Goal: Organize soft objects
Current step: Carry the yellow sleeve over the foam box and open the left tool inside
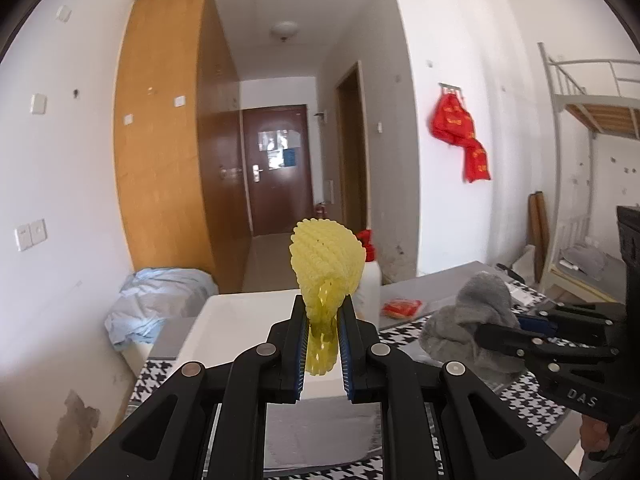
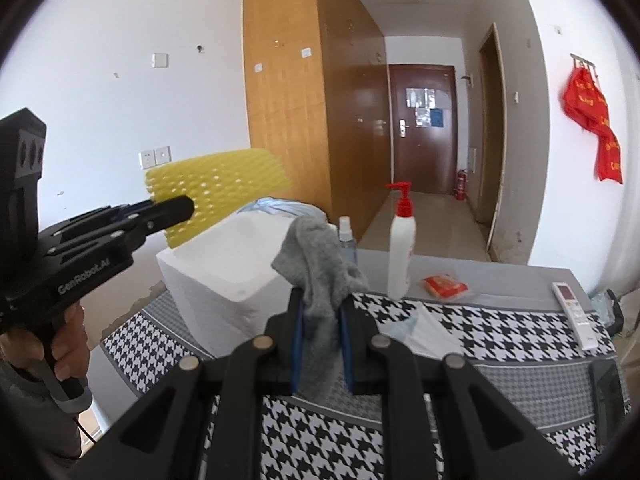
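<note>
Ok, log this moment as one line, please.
left claw: shut on yellow foam net | right claw: shut on grey cloth | white foam box: ahead

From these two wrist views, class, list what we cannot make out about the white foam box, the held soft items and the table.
- Inside of the white foam box: the left wrist view has the yellow foam net sleeve and left gripper in front; the right wrist view sees mostly its rim.
- Lower end of the grey cloth: hidden by the right gripper body.
- Houndstooth-covered table: right end cut off by the fisheye edge.
- Printing on the white remote control: too small.
</note>
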